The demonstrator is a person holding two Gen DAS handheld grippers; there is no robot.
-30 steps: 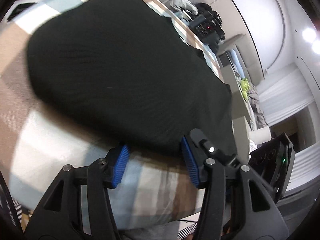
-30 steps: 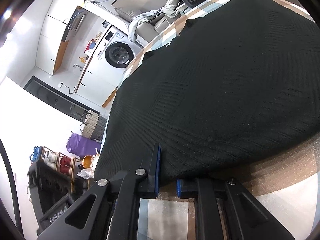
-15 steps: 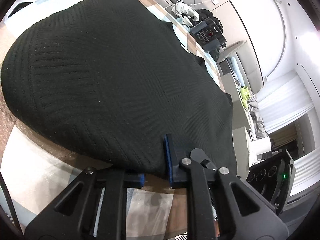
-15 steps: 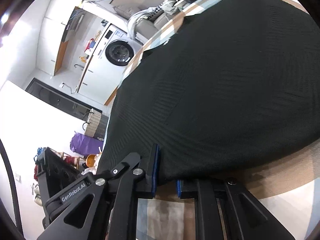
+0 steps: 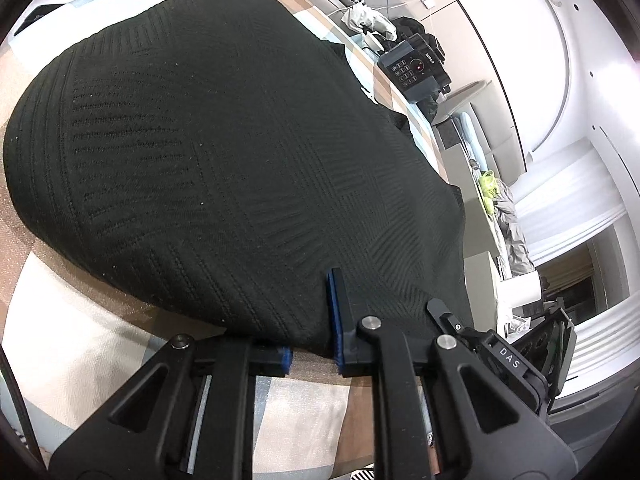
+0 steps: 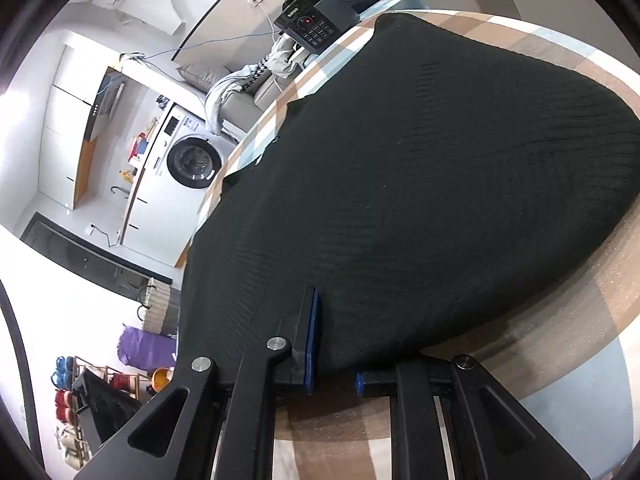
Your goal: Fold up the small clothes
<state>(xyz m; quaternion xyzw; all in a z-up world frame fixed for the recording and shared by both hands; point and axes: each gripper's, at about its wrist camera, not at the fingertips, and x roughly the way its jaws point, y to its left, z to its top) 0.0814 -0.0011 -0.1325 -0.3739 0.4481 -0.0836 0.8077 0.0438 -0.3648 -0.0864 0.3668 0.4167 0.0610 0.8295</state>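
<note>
A black knitted garment [image 5: 240,152] lies spread flat on a table with a checked cloth [image 5: 80,352]. My left gripper [image 5: 312,344] is shut on the garment's near hem; one blue pad lies on top of the cloth and the other is under it. In the right wrist view the same black garment [image 6: 420,184] fills the middle. My right gripper [image 6: 334,364] is shut on its near hem at the other corner, one finger above the knit and one below.
A dark phone-like device [image 5: 414,68] sits at the far end of the table, also in the right wrist view [image 6: 316,26]. Beyond the table's edge are a sofa with clothes [image 6: 240,80], a washing machine [image 6: 192,162] and curtains [image 5: 580,208].
One second ago my left gripper was open in front of the hem; it has since closed on the hem. My right gripper has stayed shut on the hem, and both views have tilted.
</note>
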